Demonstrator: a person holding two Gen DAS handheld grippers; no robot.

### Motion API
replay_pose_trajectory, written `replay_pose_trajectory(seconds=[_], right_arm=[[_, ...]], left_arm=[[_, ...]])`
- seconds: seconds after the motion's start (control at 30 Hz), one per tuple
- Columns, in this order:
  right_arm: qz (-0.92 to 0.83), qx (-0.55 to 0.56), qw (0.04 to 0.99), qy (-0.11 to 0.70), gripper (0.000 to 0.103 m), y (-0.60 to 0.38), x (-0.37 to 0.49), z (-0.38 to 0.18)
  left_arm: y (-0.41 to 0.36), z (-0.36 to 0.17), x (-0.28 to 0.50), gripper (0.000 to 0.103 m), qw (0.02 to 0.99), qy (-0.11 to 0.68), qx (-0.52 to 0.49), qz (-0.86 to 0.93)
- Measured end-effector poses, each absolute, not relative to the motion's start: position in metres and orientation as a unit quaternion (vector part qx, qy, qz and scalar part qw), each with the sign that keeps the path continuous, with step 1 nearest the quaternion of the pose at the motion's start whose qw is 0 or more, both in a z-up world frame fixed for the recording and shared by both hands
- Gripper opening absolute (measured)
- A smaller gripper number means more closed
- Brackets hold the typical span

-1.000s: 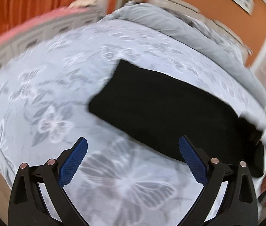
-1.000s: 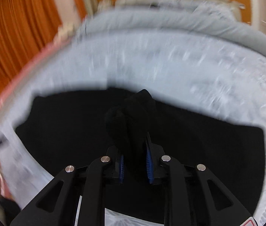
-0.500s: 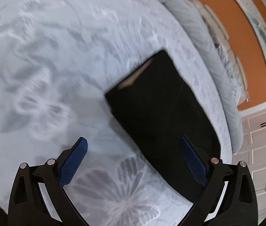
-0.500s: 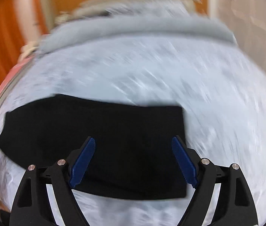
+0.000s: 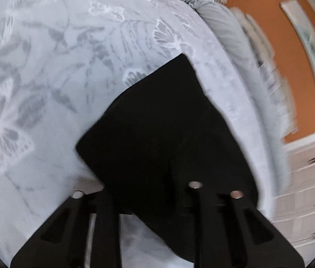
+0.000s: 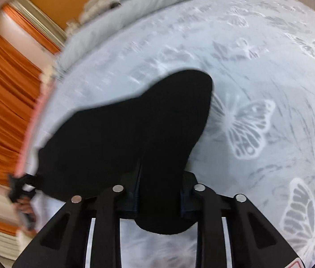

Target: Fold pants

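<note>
Gripping the pants over the bed, my left gripper and right gripper were both clamped on cloth, mid-fold; next I judged: carry this end across, release.

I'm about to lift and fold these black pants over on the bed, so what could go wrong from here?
1. The right gripper seems to pinch only a bunched edge of the black pants; it could slip out during the lift.
2. The left gripper grips near a corner, so the loose cloth may sag and fold crooked.
3. Dragging could rumple the butterfly bedspread.
</note>
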State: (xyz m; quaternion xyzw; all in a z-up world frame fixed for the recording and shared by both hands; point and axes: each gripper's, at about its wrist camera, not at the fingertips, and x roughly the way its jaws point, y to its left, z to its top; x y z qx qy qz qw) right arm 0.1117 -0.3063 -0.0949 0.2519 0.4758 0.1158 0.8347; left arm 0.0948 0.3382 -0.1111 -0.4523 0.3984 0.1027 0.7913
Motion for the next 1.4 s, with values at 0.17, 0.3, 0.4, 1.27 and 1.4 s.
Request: replay_pose_trajectory(seconds=[0.17,0.3,0.4,1.27,1.4], right_arm=[[0.156,0.261,0.844,0.441,0.018,-0.331,0.066,-0.043],[0.132,0.259,0.844,0.451,0.018,-0.369,0.032,-0.04],[0.088,0.277,0.808,0.512,0.022,-0.403,0.022,-0.088],[0.205,-0.005,0.833,0.513,0.049,-0.073,0.207,-0.094],[0.218,-0.037,0.814,0.537,0.008,-0.055,0.209,-0.107]], left_arm=[[0.328,-0.056,0.071,0.014,0.819,0.387,-0.421,0.053],[0.312,-0.04,0.033,0.013,0.818,0.412,-0.4,0.016],[0.3,-0.072,0.025,0.018,0.79,0.473,-0.389,0.027],[0.298,-0.1,0.027,0.077,0.778,0.487,-0.39,0.08],[0.298,-0.1,0.026,0.077,0.783,0.492,-0.376,0.065]])
